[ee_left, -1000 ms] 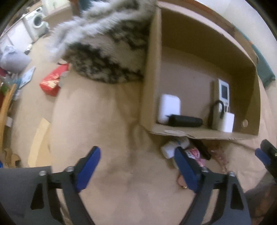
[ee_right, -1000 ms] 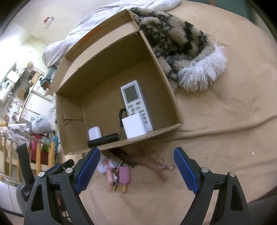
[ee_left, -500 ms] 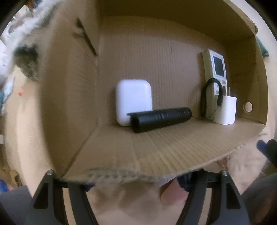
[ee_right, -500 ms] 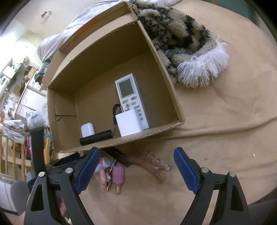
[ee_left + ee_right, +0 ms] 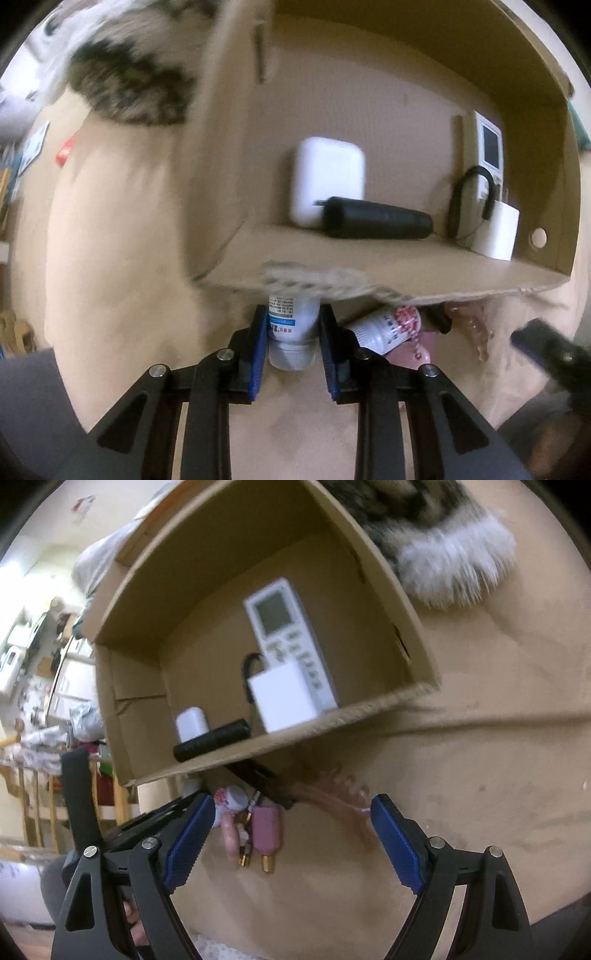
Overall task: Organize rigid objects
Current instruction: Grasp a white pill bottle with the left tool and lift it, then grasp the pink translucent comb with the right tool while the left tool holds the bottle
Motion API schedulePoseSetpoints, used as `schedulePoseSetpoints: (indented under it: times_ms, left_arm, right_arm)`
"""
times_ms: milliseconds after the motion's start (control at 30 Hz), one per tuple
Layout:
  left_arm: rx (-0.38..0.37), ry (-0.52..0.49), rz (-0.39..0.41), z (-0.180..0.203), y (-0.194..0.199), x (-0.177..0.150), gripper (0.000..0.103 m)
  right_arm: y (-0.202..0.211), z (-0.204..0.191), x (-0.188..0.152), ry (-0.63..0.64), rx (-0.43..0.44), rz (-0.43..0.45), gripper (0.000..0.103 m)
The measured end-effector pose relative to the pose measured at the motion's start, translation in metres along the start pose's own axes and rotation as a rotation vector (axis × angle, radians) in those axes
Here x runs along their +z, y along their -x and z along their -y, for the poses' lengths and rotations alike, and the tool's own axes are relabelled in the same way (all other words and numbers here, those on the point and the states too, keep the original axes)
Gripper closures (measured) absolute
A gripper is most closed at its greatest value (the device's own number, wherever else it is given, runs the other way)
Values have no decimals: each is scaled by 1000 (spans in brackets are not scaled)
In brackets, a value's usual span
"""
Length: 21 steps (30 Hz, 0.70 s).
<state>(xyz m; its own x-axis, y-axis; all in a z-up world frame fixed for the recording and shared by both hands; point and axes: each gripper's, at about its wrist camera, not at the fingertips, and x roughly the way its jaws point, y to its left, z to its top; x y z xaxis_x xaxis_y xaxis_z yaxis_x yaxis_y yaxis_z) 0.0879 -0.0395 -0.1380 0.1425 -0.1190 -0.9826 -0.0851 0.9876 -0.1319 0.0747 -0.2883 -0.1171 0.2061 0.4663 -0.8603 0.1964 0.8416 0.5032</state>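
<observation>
Left gripper point(image 5: 291, 343) was closing around white tube point(image 5: 291, 332) at cardboard box's point(image 5: 406, 288) six o'clock edge; right gripper point(image 5: 291, 834) gaped empty.

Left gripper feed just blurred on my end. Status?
Left gripper closing around white tube. Right gripper open, empty. Cardboard box edge overhangs tube.

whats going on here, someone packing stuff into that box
A person with a claw in each hand is sorting small items into a cardboard box lying on a tan blanket. The left claw is closing around a white tube just outside the box's front edge. The right claw is open above a pink item nearby, holding nothing. Already in the box: a remote, a white charger, a white case and a black cylinder.
</observation>
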Motion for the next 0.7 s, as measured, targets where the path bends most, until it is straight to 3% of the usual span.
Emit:
schedulePoseSetpoints:
  times_ms: [167,300,367,433,467,700]
  left_arm:
    - [6,55,9,-5,6,-2,79]
    - [9,84,17,-22,18,-2,79]
    - [15,92,20,-26,22,1,79]
    - [16,100,18,-30,24,4,79]
    - [12,106,13,-35,25,3,79]
    - [-7,124,0,-39,24,4,79]
  right_arm:
    - [-20,24,0,-193,-52,-73,11]
    - [-35,18,1,-256,-133,-60,11]
    - [-41,10,1,-282,-184,-31,11]
    - [-48,-1,1,-296,-243,-8,0]
    - [-51,-6,1,-302,-259,16,0]
    - [-49,-15,-12,-279,-248,144,0]
